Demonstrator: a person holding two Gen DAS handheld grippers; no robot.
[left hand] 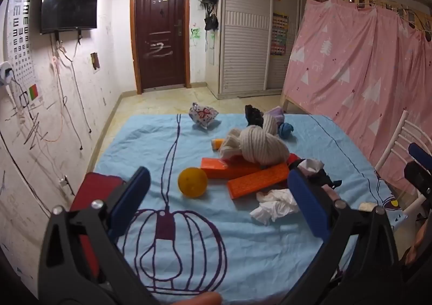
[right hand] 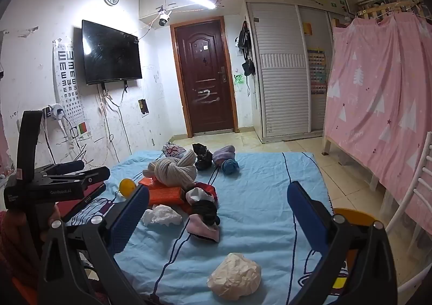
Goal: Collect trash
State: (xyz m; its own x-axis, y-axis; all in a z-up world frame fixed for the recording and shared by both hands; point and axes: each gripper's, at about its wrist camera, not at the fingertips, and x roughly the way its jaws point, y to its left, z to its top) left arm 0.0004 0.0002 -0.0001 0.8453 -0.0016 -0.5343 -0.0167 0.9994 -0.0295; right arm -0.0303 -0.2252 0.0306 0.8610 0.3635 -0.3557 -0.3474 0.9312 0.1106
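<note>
My right gripper [right hand: 216,213] hangs over the blue sheet [right hand: 256,183] with its jaws wide apart and nothing between them; my left gripper [left hand: 216,202] is spread just as wide and just as empty.

The trash I judge nearest is the crumpled paper ball [right hand: 234,275], lying alone on the sheet just below my right fingertips. It looks feather-light, soft and springy, so I would close across its middle and let the folds crush a little for grip; too light a pinch may only tear off a flap.

A second piece, the white tissue wad [left hand: 275,205], lies just on the near side of the orange boxes [left hand: 256,179], close by my left gripper's right finger. It is flimsier still and would want a deep bite.

Beyond the orange boxes a knotted cream scarf [left hand: 259,145] rests on them, a yellow ball [left hand: 192,182] sits to their left, and dark and pink socks [right hand: 203,216] crowd beside the tissue, easy to snag by mistake.
</note>
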